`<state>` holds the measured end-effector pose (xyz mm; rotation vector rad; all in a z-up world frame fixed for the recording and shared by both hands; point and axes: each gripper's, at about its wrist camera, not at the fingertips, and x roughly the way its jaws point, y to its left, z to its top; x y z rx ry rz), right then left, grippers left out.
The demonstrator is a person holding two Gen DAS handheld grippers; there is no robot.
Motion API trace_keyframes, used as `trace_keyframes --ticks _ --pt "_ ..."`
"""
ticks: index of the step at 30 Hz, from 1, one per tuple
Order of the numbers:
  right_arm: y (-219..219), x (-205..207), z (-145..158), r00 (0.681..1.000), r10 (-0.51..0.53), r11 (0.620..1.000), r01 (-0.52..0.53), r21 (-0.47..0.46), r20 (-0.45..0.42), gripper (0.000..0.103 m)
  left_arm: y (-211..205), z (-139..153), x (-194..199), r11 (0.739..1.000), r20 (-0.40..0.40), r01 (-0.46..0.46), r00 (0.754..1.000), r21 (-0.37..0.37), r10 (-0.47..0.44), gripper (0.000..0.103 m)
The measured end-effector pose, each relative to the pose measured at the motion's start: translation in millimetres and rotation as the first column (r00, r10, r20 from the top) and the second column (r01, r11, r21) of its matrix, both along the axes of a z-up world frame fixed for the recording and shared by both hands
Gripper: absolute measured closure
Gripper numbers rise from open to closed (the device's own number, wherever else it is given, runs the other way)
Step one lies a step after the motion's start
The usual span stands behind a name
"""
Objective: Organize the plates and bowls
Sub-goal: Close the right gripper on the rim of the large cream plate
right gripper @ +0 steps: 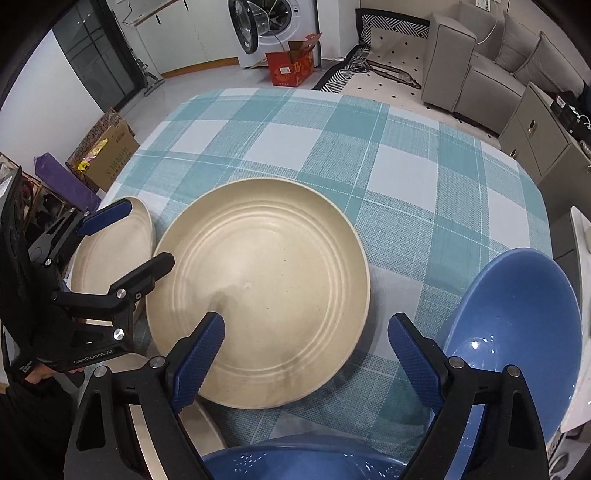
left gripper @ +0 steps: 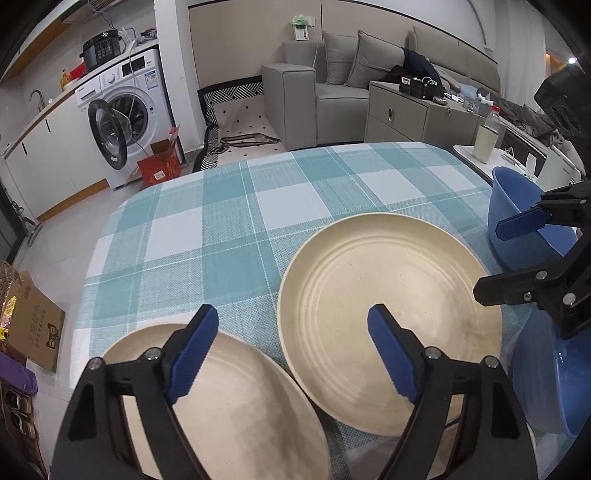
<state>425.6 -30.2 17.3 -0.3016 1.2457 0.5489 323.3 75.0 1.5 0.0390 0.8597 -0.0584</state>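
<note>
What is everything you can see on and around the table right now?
Plates: two certain, cream; large ridged plate mid-table, plainer plate to its left.
Bowls: two, blue; right bowl beside the large plate, near bowl at the table's near edge.
Tablecloth: one, teal-and-white check, over the table.
Washing machine: one, white, door open, far left.
Box: one, red, on the floor.
Sofa: one, grey, beyond the table.
Left gripper: black, blue pads, open, over both plates.
Right gripper: same colours, open, over the large plate's near edge.

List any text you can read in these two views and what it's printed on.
"CenRobot.AI": on the black body of the left tongs, right wrist view.
Cardboard box by the table: printing too blurred to read.
Red carton, washing machine labels, wall sign: too small to read.
</note>
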Motion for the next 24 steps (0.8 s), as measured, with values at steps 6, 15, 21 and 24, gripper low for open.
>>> trace_keyframes --ticks 6,15,21,24 --pt "8.0 1.1 -7.1 1.0 0.007 0.999 -0.008 -0.033 -0.006 0.014 0.8 -9.3 8.0 1.0 -0.049 0.01 0.999 -0.02 -0.01 0.029" --pt "21.5 -2.7 -21.0 1.0 0.029 0.99 -0.029 -0.139 0.002 0.017 0.2 -19.5 12.0 1.0 -0.085 0.011 0.996 -0.017 -0.013 0.041" --pt "26.7 -3.2 -27.5 0.999 0.036 0.982 -0.036 -0.183 -0.001 0.017 -1.5 -19.4 8.3 0.999 -0.089 0.036 0.995 -0.009 -0.036 0.049" --pt "28.2 -3.7 -29.8 0.999 0.037 0.98 -0.037 -0.193 -0.004 0.018 -4.1 -19.9 7.4 0.999 -0.09 0.046 0.995 0.0 -0.046 0.051"
